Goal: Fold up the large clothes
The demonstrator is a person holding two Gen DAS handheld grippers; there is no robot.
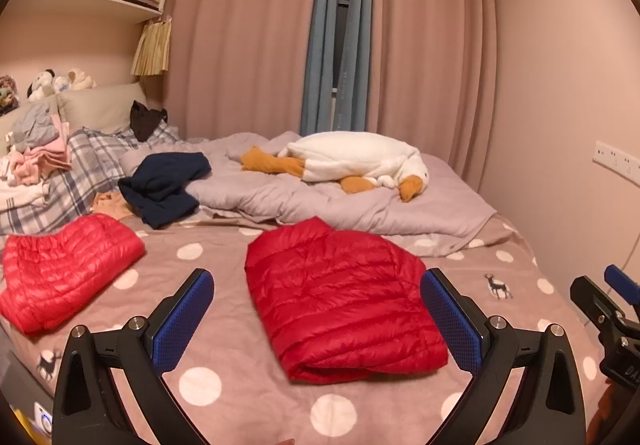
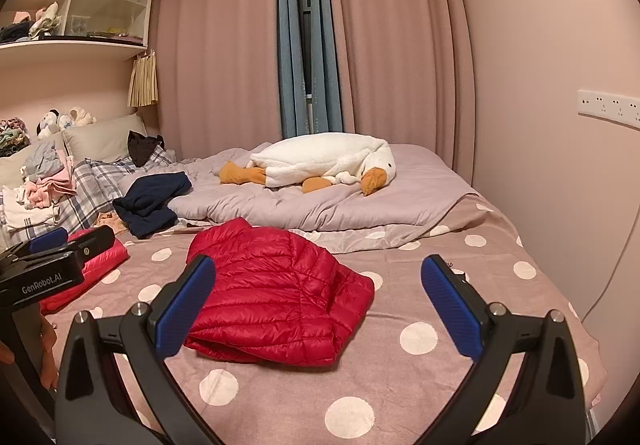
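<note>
Two red quilted puffer garments on the bed with the pink polka-dot blanket (image 1: 224,357). Folded red quilted down jacket (image 1: 340,305) in a compact bundle at the middle of the blanket, seen in the right wrist view too (image 2: 280,293); second red quilted puffer piece (image 1: 64,273) flat off to the left, near the bed's edge, looking folded as well though looser.

Left claw (image 1: 316,325) spread wide, blue pads either side of the central bundle in view, hovering above, pinching nothing. Right claw (image 2: 318,309) spread wide too, empty, likewise short of the cloth.

Judged from the lie of things: central jacket seemingly finished, folded edge doubled at the near end, no sleeve trailing out. Left to do, probably: crumpled navy blue garment (image 1: 164,181) further back beside the rumpled lilac duvet (image 1: 304,201), and perhaps the heap of pale clothes (image 1: 36,157) on the plaid pillow. White plush goose (image 1: 360,161) sprawled on the duvet, no part of the job.

Long axis of the central bundle: from near to far, slanting slightly leftward at the far end; thick folded end toward the cameras, narrower rounded end toward the duvet.
</note>
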